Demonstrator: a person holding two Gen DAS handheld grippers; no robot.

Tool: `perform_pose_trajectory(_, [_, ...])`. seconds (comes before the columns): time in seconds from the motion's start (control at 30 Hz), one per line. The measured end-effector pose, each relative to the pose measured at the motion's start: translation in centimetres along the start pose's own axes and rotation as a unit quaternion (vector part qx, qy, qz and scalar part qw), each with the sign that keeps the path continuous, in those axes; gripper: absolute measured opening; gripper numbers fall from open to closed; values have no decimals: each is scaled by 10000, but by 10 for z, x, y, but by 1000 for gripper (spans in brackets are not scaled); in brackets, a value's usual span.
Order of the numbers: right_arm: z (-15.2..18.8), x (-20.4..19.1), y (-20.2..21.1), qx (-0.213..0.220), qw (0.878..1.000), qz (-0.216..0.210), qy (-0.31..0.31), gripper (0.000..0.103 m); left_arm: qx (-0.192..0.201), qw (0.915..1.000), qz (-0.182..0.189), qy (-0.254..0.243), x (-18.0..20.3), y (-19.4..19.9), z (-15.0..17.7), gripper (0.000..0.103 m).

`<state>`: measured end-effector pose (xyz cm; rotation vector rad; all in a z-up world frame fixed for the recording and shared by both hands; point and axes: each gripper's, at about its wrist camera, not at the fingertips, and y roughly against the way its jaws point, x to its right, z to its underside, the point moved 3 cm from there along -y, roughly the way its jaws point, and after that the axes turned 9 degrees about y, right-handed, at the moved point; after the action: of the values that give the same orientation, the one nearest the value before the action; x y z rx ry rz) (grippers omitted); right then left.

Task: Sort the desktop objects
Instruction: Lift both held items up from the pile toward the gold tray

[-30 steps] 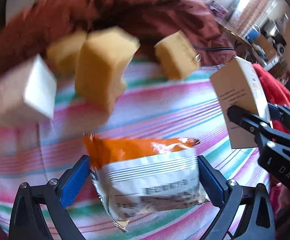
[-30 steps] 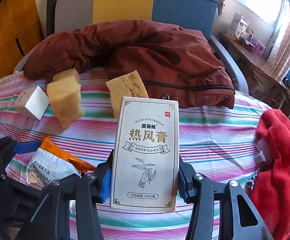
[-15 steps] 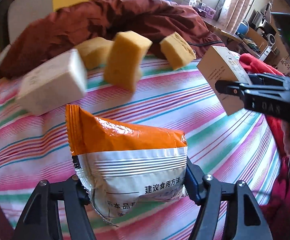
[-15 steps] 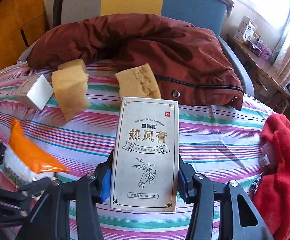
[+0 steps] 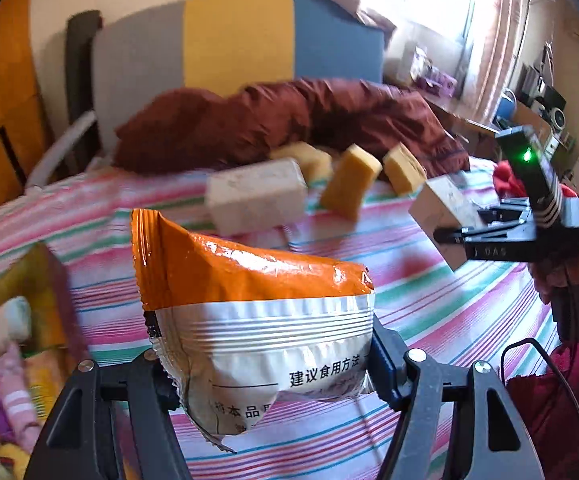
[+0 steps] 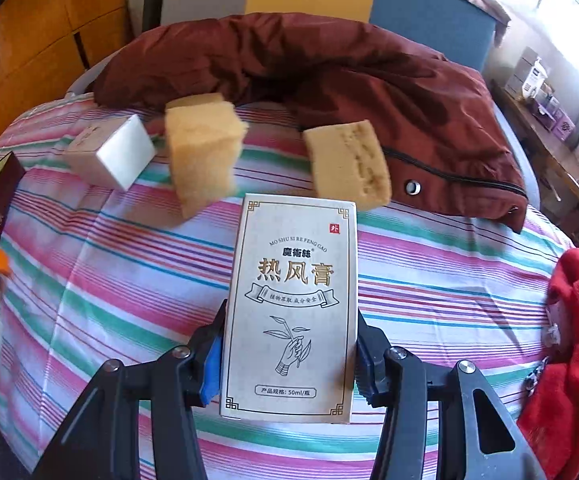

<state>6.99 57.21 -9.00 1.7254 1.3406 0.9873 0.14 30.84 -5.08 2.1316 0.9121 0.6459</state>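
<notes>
My left gripper (image 5: 265, 368) is shut on an orange and white snack packet (image 5: 257, 320) and holds it above the striped tablecloth (image 5: 429, 300). My right gripper (image 6: 289, 356) is shut on a tall cream carton with Chinese print (image 6: 293, 304), held upright above the cloth; it also shows at the right of the left wrist view (image 5: 441, 216). Three yellow sponges (image 6: 205, 152) (image 6: 349, 164) and a white box (image 6: 109, 156) lie on the far side of the table.
A dark red jacket (image 6: 329, 64) lies along the table's far edge before a grey, yellow and blue chair back (image 5: 237, 40). A red cloth (image 6: 569, 336) is at the right edge. An open box of small items (image 5: 13, 340) sits at the left.
My left gripper has lifted the snack packet and swung left, bringing the box of items into view. My right gripper has held the carton and moved slightly closer to the sponges.
</notes>
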Motion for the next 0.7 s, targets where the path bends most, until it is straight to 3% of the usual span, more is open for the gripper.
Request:
perform_pose_trajectory(0.3, [-19,-45,22,120,9994,-171,293,52,420,9975,-432,374,-59,48,8,70])
perform_pose_trajectory(0.7, [-59,-167,67,807,9880,-1070,766,52,613,9909,-743,942,-121,81,28,70])
